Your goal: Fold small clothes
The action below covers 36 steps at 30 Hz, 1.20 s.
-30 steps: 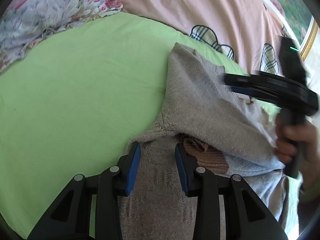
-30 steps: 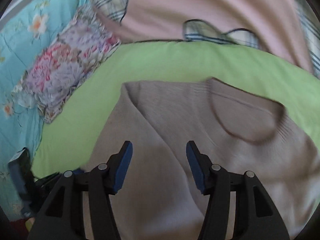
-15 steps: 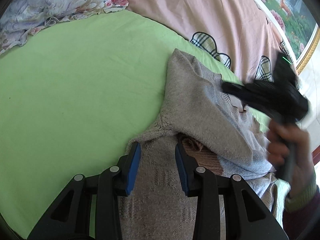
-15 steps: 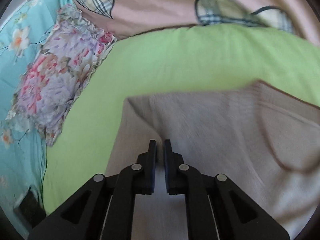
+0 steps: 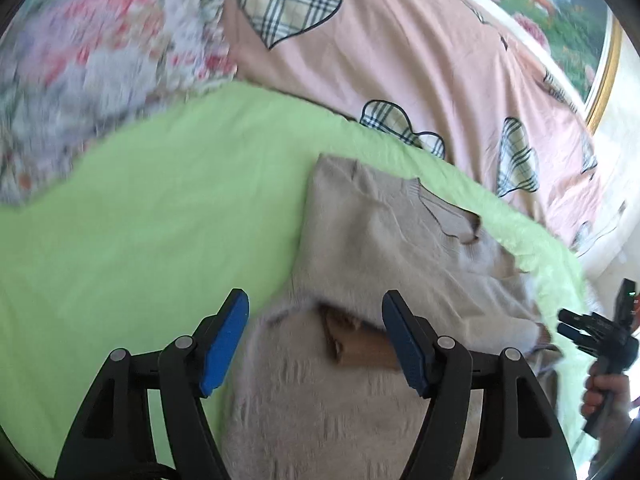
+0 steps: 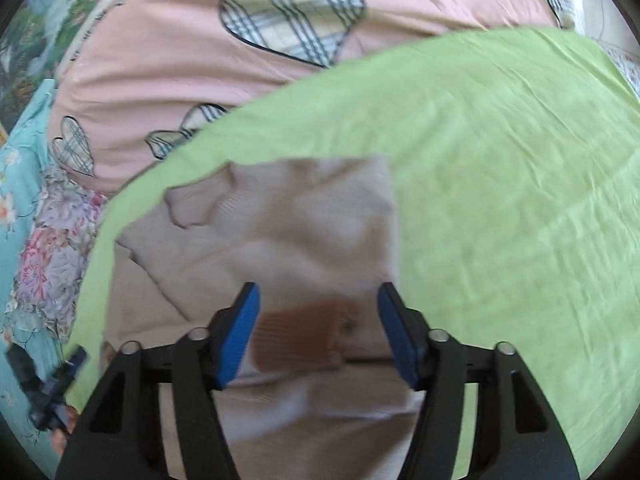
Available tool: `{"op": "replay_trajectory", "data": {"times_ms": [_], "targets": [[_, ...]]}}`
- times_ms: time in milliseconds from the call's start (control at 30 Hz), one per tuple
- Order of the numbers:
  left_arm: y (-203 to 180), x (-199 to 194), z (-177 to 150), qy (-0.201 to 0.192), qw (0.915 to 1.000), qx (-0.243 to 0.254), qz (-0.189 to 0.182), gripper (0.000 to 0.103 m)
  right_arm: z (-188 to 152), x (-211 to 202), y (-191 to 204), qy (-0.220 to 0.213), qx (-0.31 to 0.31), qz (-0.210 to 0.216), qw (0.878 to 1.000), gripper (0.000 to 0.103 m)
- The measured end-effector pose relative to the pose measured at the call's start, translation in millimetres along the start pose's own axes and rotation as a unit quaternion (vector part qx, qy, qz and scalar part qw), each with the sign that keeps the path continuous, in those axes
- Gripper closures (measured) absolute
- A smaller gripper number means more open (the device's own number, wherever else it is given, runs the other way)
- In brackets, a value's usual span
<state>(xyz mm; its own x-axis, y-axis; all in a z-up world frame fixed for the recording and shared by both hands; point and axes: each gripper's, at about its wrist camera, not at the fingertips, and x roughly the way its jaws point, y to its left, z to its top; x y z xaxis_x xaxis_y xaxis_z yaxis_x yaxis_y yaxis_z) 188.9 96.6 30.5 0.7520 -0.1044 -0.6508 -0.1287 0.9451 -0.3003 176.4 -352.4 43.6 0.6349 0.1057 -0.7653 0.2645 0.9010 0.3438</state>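
Fingers of both the left gripper [image 5: 315,340] and right gripper [image 6: 319,336] stood spread wide, empty, just above a partly folded beige sweater [image 6: 280,232] on the green bed sheet [image 6: 500,200]; folds seemingly remained

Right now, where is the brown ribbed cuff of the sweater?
The brown ribbed cuff lies on the beige sweater, between the open fingers of the right tool. In the left wrist view it shows just inside the left tool's right finger.
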Motion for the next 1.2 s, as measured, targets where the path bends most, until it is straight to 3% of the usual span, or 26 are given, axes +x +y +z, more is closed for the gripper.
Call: {"op": "replay_trajectory", "data": {"times_ms": [267,300,333,367,400,467,567,633,800,867,933,1000,1133,1200], "targets": [[2,56,28,0.064,0.9964,0.029,0.048,0.034,-4,26,-4,0.068,0.015,0.032,0.997,0.045],[2,63,29,0.075,0.9954,0.03,0.051,0.034,-5,29,-3,0.075,0.013,0.041,0.996,0.057],[3,73,29,0.091,0.9937,0.033,0.056,0.035,-9,31,-4,0.083,0.011,0.048,0.995,0.083],[2,81,27,0.103,0.992,0.035,0.063,0.036,-10,34,-2,0.091,0.007,0.05,0.995,0.093],[2,89,25,0.117,0.9897,0.039,0.073,0.036,-10,34,0,0.087,0.0,0.053,0.995,0.096],[0,95,19,0.12,0.9881,0.05,0.083,0.036,-8,18,6,0.05,-0.015,0.076,0.996,0.097],[-1,95,14,0.115,0.9873,0.061,0.091,0.033,-2,-30,9,-0.075,-0.026,0.144,0.986,0.097],[0,95,13,0.115,0.9873,0.058,0.093,0.033,-8,-44,5,-0.115,-0.039,0.145,0.982,0.097],[4,95,14,0.117,0.9872,0.053,0.095,0.033,-39,1,-2,0.002,-0.092,0.07,0.993,0.097],[5,95,13,0.117,0.9873,0.052,0.094,0.033,-50,9,-9,0.053,-0.087,0.081,0.991,0.097],[4,95,14,0.117,0.9869,0.054,0.097,0.033,-53,8,-15,0.076,-0.072,0.093,0.99,0.095],[1,95,13,0.117,0.9862,0.058,0.102,0.033,-50,-1,-16,0.078,-0.059,0.097,0.99,0.092],[-1,96,12,0.115,0.9859,0.059,0.107,0.032,-25,-27,-20,0.009,-0.013,0.124,0.992,0.089],[-2,97,12,0.114,0.9857,0.059,0.109,0.032,-10,-25,-7,-0.005,-0.025,0.127,0.992,0.089]]}}
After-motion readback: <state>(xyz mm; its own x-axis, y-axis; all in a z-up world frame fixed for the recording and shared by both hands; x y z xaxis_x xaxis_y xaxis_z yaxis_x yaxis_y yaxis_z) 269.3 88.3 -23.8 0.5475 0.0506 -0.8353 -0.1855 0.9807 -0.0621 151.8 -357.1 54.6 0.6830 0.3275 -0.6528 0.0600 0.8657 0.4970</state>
